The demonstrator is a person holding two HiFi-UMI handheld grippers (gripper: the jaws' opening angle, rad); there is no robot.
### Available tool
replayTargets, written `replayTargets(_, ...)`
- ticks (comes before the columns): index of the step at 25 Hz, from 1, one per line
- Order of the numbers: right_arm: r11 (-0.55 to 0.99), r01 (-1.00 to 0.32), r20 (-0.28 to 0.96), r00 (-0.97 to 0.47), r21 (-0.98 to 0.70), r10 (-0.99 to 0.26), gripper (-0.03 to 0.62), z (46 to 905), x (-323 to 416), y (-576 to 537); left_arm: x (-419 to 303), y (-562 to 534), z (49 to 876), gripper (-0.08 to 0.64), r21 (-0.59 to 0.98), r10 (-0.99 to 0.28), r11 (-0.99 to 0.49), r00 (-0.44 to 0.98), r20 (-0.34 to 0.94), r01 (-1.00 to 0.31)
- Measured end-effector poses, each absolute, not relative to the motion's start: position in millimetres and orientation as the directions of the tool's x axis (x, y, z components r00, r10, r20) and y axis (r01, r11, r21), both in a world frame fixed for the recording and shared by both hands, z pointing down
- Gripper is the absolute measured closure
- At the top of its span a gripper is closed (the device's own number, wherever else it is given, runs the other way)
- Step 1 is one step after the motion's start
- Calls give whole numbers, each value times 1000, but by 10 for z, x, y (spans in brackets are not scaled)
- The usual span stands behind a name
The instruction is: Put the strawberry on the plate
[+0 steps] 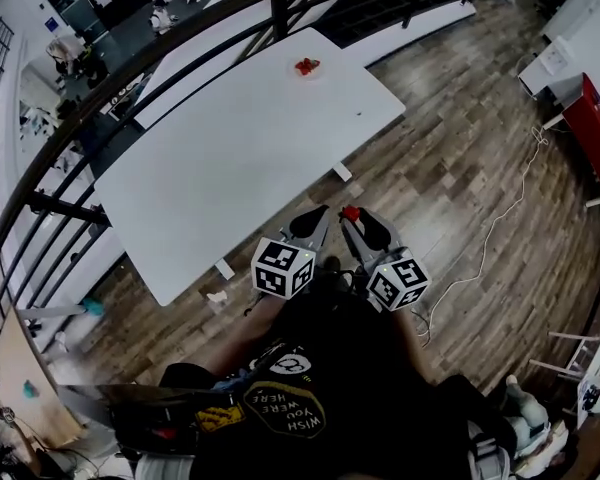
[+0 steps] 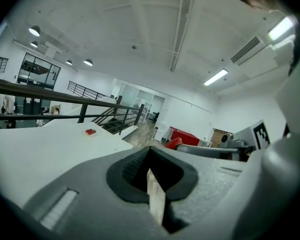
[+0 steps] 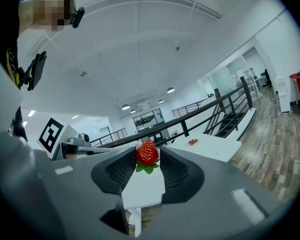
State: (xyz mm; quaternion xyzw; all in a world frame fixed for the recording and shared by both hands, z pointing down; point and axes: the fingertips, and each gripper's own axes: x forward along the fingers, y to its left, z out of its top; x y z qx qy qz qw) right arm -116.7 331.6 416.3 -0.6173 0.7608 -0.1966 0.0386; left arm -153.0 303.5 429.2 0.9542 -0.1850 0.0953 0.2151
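A small white plate (image 1: 307, 66) with red strawberries on it sits at the far end of the long white table (image 1: 230, 158). It also shows in the left gripper view as the plate (image 2: 90, 132) and in the right gripper view as the plate (image 3: 192, 142). My right gripper (image 1: 352, 215) is shut on a red strawberry (image 3: 147, 153) with green leaves, held at the jaw tips over the wooden floor, short of the table's near corner. Beside it, my left gripper (image 1: 310, 218) is shut with nothing in it. The held strawberry (image 2: 173, 143) shows to its right.
A black railing (image 1: 130, 68) runs along the table's far side. A red cabinet (image 1: 598, 128) stands at the right, and a white cable (image 1: 500, 218) trails across the wooden floor. The person's body fills the bottom of the head view.
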Motion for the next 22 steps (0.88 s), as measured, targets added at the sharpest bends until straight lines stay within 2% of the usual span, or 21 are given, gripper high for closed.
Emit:
replayTargets(9,189,-920,154,-253,-343,-955,439,4091,-178,3072,-622,2767,4228,555,341,-360,-833,895,264,-436)
replayTargets(14,230,-903,162,-304,-363,-939,439,4135,107,3006,-314,2724,4261,555,314,-389,-824,875,289,-471)
replayTargets(22,214,-891,169,-302,-401,-938,439,4228,518,2788,73,2518,4381,555,322,-367,-822,869,331,-470)
